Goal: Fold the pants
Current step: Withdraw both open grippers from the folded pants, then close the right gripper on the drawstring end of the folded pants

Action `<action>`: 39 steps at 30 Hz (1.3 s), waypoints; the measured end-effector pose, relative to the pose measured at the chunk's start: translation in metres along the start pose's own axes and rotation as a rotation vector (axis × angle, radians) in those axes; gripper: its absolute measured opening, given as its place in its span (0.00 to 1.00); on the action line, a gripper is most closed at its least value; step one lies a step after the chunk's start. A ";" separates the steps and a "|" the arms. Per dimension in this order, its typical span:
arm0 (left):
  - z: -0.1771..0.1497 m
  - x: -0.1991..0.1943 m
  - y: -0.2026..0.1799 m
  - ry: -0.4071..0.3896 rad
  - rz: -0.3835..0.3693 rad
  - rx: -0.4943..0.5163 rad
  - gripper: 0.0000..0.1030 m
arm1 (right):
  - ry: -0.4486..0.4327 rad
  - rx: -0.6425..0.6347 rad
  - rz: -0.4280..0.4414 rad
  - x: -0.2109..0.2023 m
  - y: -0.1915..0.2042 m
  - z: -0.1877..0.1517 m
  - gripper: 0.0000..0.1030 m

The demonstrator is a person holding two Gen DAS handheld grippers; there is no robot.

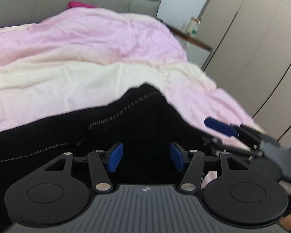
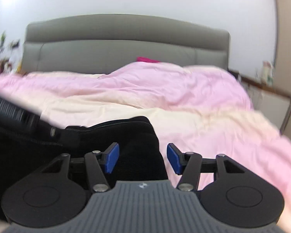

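Left tool [image 1: 146, 159] jaws apart, nothing pinched; right tool [image 2: 142, 158] also apart, straddling the edge of the black pants [image 2: 126, 136]. Pants lie flat on pink duvet [image 1: 87, 38] on bed, likely between folds.

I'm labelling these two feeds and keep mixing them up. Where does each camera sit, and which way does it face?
Left wrist: on the left tongs, looking forward and down over the black pants on the pink quilt; the right tongs' blue pad shows at right.
Right wrist: on the right tongs, facing the grey headboard over the pants' edge; the left tongs' body crosses at left.
Shared: pants, quilt, headboard, both tongs open.
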State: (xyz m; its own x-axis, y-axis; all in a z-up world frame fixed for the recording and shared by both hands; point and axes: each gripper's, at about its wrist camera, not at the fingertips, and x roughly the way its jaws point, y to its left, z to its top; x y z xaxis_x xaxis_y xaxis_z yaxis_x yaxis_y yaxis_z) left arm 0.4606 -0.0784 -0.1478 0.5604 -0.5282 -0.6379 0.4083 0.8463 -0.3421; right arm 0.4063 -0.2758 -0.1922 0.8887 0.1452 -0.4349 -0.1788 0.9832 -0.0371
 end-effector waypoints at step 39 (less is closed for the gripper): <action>-0.155 -0.356 0.257 0.005 0.406 -0.455 0.73 | 0.104 -0.198 0.179 -0.135 0.265 -0.059 0.55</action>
State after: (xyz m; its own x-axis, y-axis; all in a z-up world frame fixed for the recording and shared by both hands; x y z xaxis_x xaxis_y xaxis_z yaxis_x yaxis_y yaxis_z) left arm 0.2544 0.3374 -0.1151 0.6033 -0.1581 -0.7817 -0.1867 0.9249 -0.3312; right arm 0.2140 -0.0412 -0.1964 0.7892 0.2924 -0.5401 -0.4173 0.9005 -0.1223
